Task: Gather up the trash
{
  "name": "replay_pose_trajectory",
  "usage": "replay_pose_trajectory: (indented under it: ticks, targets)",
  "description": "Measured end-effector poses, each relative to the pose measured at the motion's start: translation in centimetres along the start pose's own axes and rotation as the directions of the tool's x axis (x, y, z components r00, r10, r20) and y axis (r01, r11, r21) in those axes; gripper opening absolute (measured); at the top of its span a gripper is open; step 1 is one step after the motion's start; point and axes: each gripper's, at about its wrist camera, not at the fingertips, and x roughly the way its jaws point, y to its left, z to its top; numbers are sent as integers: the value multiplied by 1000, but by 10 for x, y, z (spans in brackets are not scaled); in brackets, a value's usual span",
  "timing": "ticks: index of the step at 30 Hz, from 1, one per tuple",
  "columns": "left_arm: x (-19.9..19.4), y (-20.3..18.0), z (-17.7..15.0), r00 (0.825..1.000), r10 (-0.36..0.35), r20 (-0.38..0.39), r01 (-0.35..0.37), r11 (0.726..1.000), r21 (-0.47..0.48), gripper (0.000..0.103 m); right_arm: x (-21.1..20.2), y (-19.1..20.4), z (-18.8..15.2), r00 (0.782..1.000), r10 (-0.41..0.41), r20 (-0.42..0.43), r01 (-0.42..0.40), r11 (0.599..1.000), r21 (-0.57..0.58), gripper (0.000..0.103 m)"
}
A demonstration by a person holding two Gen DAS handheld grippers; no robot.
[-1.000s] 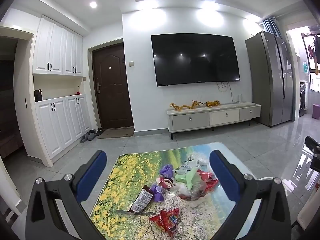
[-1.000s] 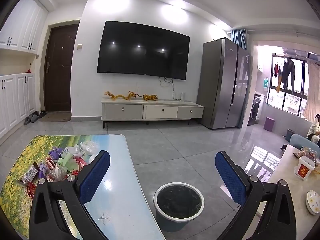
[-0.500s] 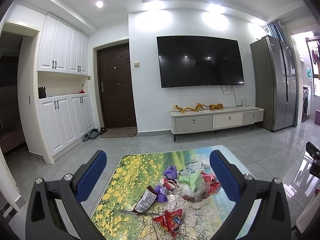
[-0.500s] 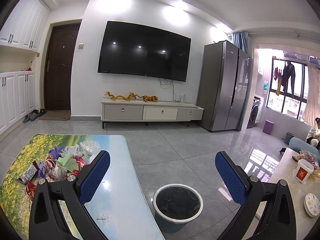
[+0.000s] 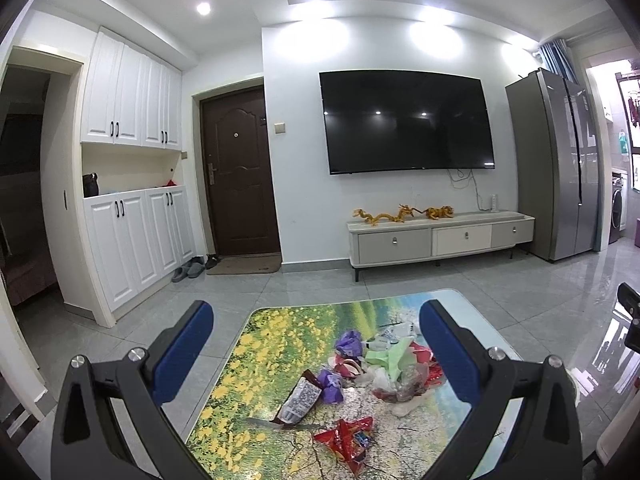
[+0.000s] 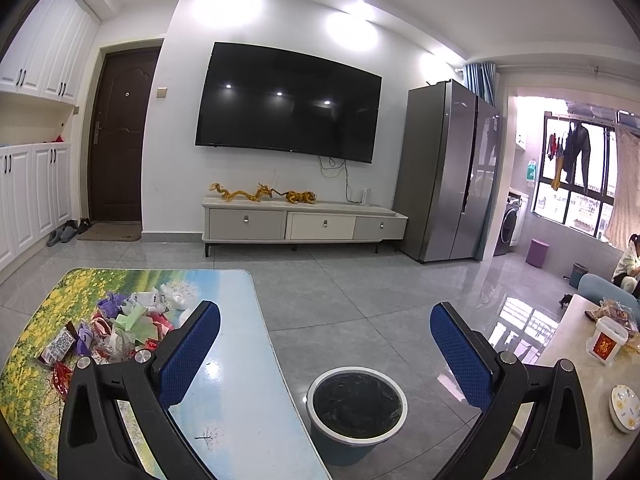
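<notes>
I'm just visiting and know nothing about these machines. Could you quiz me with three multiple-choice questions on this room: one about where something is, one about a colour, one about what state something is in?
1. Where does the bin stand?
A. On the TV cabinet
B. On the floor beside the table
C. On top of the table

2. What colour are the pads on the tongs?
A. Blue
B. Yellow
C. White

3. What state are the left tongs and right tongs in?
A. Both open and holding nothing
B. Both shut on wrappers
C. One open, one shut on a wrapper

Answers:
1 B: the bin sits on the grey tiles next to the table edge.
2 A: both pads in each view are blue.
3 A: the jaws stand wide apart, and the trash pile lies untouched on the table.
</notes>
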Motion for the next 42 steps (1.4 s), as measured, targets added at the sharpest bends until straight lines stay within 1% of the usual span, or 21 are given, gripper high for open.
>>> replay_pose_trajectory:
  ticks: [10, 21, 28, 34, 39, 42]
  targets:
    - [-4, -4, 1, 999, 33, 24, -33, 999, 14, 103, -4, 0, 0, 1000, 0, 18, 0, 1000, 9, 103]
    - [-1, -3, 0, 1000, 19, 7, -19, 1000, 21, 103, -8, -6, 2, 998, 11, 55, -13, 999, 44, 103]
    - [3, -2, -2, 1000, 1, -14, 0, 1000, 16, 103, -6, -7, 2, 996, 46, 70, -50, 997, 56, 103]
    - [9, 0, -2, 1000, 0, -27, 0, 1000, 12, 103, 0, -9, 3, 996, 77, 51, -81, 994, 67, 103]
    - [14, 1, 5, 1000, 4, -21, -4, 1000, 14, 103, 8, -10, 7, 992, 122, 31, -124, 990, 66, 103]
    - [21, 11, 14, 1000, 9, -19, -9, 1000, 8, 103, 10, -10, 13, 991, 133, 29, -135, 989, 56, 103]
